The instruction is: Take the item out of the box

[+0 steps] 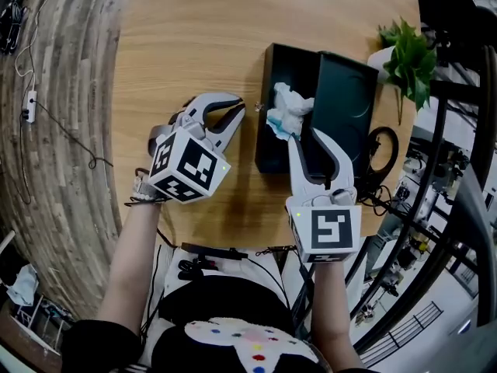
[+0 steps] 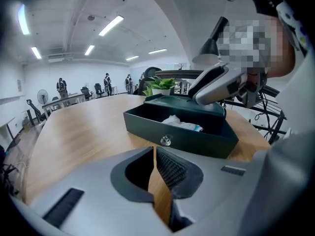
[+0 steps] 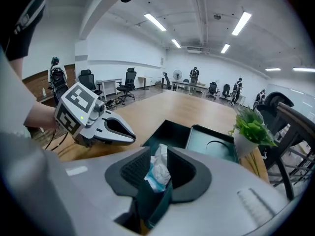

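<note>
From the head view, a dark green metal box (image 1: 264, 92) sat open on the light wooden table (image 1: 194, 37). A crumpled white and blue wipe (image 1: 289, 109) lay inside it. The right gripper (image 1: 305, 137) reached over the box's near edge.

In the left gripper view, the left gripper (image 2: 155, 150) had its tips pressed together, holding nothing.

In the right gripper view, the right gripper (image 3: 158, 154) was spread wide, with the wipe (image 3: 157, 171) showing between its sides.

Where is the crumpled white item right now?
In the head view the crumpled white item lies inside the open dark box, just ahead of the right claw; the right gripper view shows it between that claw's open jaws.
</note>
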`<action>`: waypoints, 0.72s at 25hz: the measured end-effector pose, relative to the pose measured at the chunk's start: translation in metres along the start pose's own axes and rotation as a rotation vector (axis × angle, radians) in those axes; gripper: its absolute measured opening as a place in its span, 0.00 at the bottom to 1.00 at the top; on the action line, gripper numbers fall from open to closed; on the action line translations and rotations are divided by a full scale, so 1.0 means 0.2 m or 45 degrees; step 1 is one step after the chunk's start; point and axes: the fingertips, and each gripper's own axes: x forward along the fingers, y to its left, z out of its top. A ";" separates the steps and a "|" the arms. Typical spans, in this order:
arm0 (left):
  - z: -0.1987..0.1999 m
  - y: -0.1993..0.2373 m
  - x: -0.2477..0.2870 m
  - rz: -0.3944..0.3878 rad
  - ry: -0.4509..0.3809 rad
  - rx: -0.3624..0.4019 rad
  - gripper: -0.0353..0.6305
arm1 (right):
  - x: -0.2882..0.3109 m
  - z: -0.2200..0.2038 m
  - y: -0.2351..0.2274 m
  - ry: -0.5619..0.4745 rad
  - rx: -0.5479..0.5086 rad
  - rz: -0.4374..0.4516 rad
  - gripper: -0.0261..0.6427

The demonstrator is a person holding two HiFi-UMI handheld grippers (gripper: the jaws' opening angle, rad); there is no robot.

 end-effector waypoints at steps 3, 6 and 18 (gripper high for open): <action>0.01 0.03 -0.04 0.018 -0.017 -0.030 0.07 | 0.03 -0.05 -0.04 0.051 -0.040 -0.020 0.19; 0.03 0.05 -0.08 0.025 -0.037 -0.047 0.06 | 0.06 -0.07 -0.06 0.094 -0.054 -0.040 0.19; 0.03 0.16 -0.21 0.086 -0.082 -0.110 0.06 | 0.21 -0.11 -0.04 0.262 -0.181 -0.011 0.19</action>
